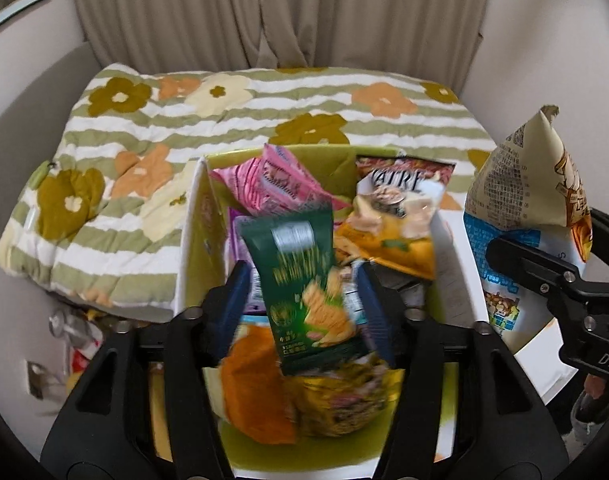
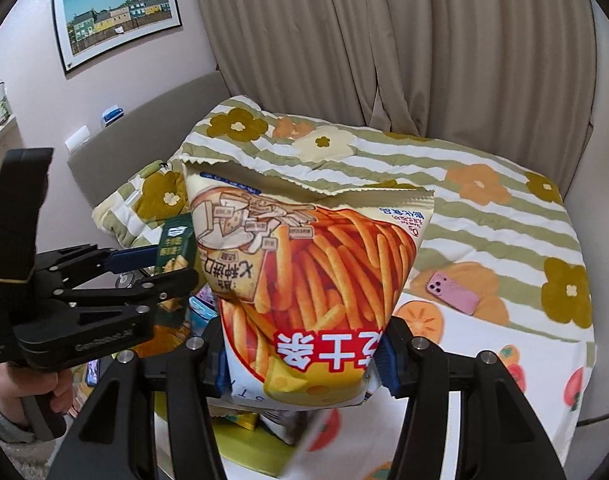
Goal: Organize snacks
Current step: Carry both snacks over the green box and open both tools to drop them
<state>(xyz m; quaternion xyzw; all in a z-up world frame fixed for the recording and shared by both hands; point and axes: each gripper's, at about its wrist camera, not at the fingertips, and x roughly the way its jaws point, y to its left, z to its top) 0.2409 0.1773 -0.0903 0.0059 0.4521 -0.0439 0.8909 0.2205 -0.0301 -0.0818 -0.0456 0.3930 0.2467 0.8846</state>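
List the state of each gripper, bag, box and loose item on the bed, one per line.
Left gripper: shut on the green snack bag, held over the box.
Right gripper: shut on the cheese stick bag, held upside down.
Box: open, holding several snack bags.
Pink phone: lying flat on the quilt, face down.

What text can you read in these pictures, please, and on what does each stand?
"芝士条", upside down: orange cheese-stick bag in the right gripper.
"ATRE": yellow foil bag in the white-and-green box.
Blurred, unreadable: dark green packet in the left gripper.
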